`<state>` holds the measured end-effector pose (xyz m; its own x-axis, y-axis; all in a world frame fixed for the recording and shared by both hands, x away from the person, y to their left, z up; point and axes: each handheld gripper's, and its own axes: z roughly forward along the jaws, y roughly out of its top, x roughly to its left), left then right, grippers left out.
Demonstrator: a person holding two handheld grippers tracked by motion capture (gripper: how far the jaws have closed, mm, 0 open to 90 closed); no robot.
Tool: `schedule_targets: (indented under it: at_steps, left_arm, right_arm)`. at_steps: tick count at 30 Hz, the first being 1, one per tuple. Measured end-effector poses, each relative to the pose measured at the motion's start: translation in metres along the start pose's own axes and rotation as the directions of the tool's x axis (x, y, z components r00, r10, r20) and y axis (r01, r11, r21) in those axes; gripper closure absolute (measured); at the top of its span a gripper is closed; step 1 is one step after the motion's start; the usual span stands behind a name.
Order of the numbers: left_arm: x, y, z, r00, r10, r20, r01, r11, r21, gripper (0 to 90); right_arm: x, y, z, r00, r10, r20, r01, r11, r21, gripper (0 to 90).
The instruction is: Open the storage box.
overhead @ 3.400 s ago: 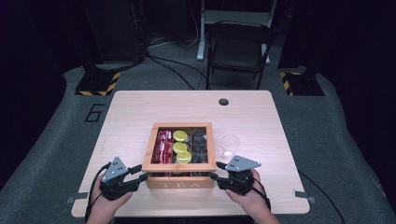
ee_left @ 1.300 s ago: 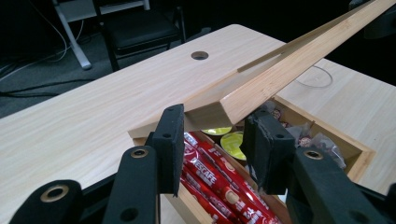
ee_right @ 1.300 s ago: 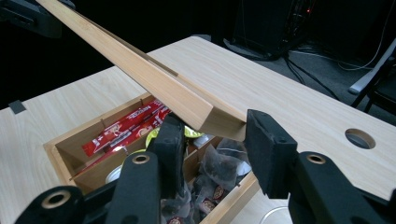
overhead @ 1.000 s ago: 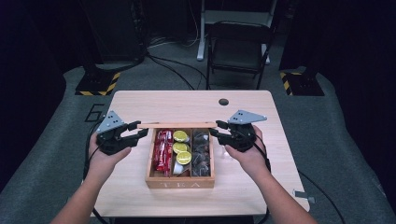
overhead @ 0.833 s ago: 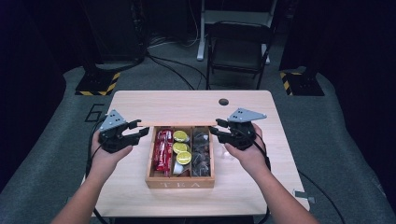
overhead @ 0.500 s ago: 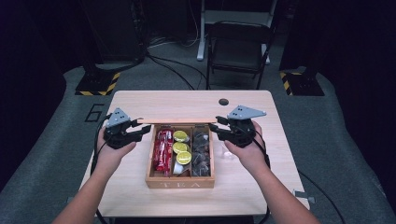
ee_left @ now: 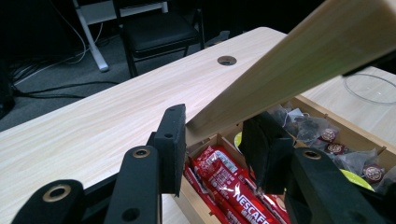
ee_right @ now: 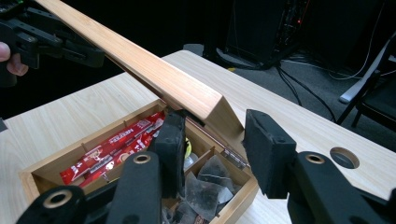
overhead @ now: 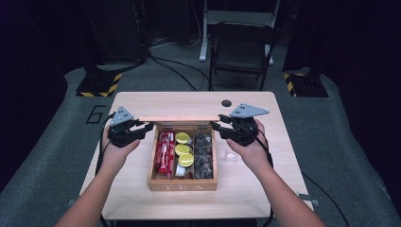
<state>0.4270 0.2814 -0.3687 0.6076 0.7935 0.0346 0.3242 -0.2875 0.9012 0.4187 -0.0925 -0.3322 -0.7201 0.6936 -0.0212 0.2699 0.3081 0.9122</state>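
High view: I find the wooden tea box (overhead: 182,182) at the middle of the table (overhead: 265,184), its hinged lid (overhead: 179,119) raised and standing along the far edge. A few seconds ago both grippers sat at the near edge with the lid low; since then they have travelled to the far corners and the lid has come up with them. I judge the opening step nearly complete, since all three compartments are exposed: red sachets (overhead: 165,152) at left, yellow-green rounds (overhead: 183,149) in the middle, dark tea bags (overhead: 204,153) at right. The left gripper (overhead: 142,128) sits at the lid's left end, the right gripper (overhead: 220,126) at its right end.

Left gripper view: the jaws stand apart with the lid's end corner between them. The lid edge (ee_left: 285,70) runs away up to the right. I see a gap beside the right jaw; whether the left pad touches the wood I cannot tell. The red sachets (ee_left: 229,186) lie directly below.

Right gripper view: the jaws are spread wide, and the lid's end (ee_right: 205,105) sits between them near the left pad, well clear of the right one. The hinge (ee_right: 234,157) shows beneath. I judge neither gripper is clamping; the lid appears supported rather than pinched.
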Motion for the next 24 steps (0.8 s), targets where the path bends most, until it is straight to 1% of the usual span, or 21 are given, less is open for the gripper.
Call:
schedule_targets:
  at_steps: [1,2,4,6,8,11,12,14,15,18,19,20,21,24]
  left_arm:
    - [0.000,0.000,0.000,1.0000,0.001,0.000,-0.001,1.0000,-0.002,60.1]
    - [0.000,0.000,0.000,1.0000,0.001,-0.002,-0.001,1.0000,-0.002,60.2]
    - [0.000,0.001,0.001,1.0000,-0.001,-0.002,0.001,1.0000,-0.003,60.2]
    - [0.001,0.001,0.002,1.0000,-0.006,-0.001,0.006,1.0000,-0.007,60.2]
    - [0.002,0.002,0.002,1.0000,-0.010,0.000,0.010,0.9999,-0.009,60.1]
    - [0.003,0.003,0.003,0.9999,-0.017,0.002,0.017,0.9998,-0.013,60.1]
    - [0.003,0.003,0.003,0.9998,-0.018,0.002,0.018,0.9997,-0.014,60.1]
    - [0.004,0.003,0.003,0.9998,-0.022,0.004,0.022,0.9997,-0.014,60.1]
    - [0.004,0.003,0.003,0.9997,-0.023,0.004,0.023,0.9996,-0.015,60.1]
    - [0.005,0.003,0.003,0.9996,-0.026,0.008,0.026,0.9996,-0.014,60.1]
    - [0.005,0.003,0.004,0.9996,-0.028,0.007,0.028,0.9995,-0.017,60.0]
    - [0.005,0.003,0.004,0.9995,-0.030,0.007,0.030,0.9994,-0.018,60.0]
    - [0.005,0.003,0.004,0.9995,-0.030,0.005,0.031,0.9993,-0.019,60.0]
    - [0.005,0.003,0.004,0.9994,-0.033,0.004,0.033,0.9992,-0.022,60.1]
  right_arm:
    - [-0.001,0.000,0.002,1.0000,-0.004,-0.006,0.004,1.000,-0.004,58.0]
    - [-0.001,-0.001,0.003,0.9999,0.010,-0.005,-0.010,1.000,0.002,57.7]
    - [-0.002,-0.001,0.006,1.0000,-0.004,-0.001,0.004,1.000,-0.001,57.2]
    - [-0.002,-0.001,0.007,1.0000,0.002,0.007,-0.002,1.000,0.008,56.8]
    - [-0.003,-0.001,0.010,0.9999,-0.008,0.013,0.008,1.000,0.008,56.7]
    - [-0.006,-0.002,0.014,0.9998,-0.011,0.017,0.011,1.000,0.015,56.4]
    - [-0.006,-0.003,0.016,0.9999,0.001,0.016,-0.001,1.000,0.019,56.5]
    - [-0.009,-0.004,0.019,0.9998,-0.008,0.018,0.007,1.000,0.022,56.4]
    - [-0.010,-0.005,0.020,0.9996,0.000,0.028,-0.001,1.000,0.025,56.4]
    - [-0.013,-0.007,0.025,0.9996,0.008,0.026,-0.009,1.000,0.026,56.4]
    - [-0.013,-0.008,0.026,0.9992,0.028,0.028,-0.029,0.999,0.026,56.4]
    - [-0.015,-0.008,0.027,0.9996,0.021,0.020,-0.022,0.999,0.025,56.5]
    - [-0.015,-0.008,0.029,0.9992,0.032,0.024,-0.033,0.999,0.025,56.5]
    - [-0.016,-0.009,0.032,0.9994,0.018,0.028,-0.019,1.000,0.023,57.1]
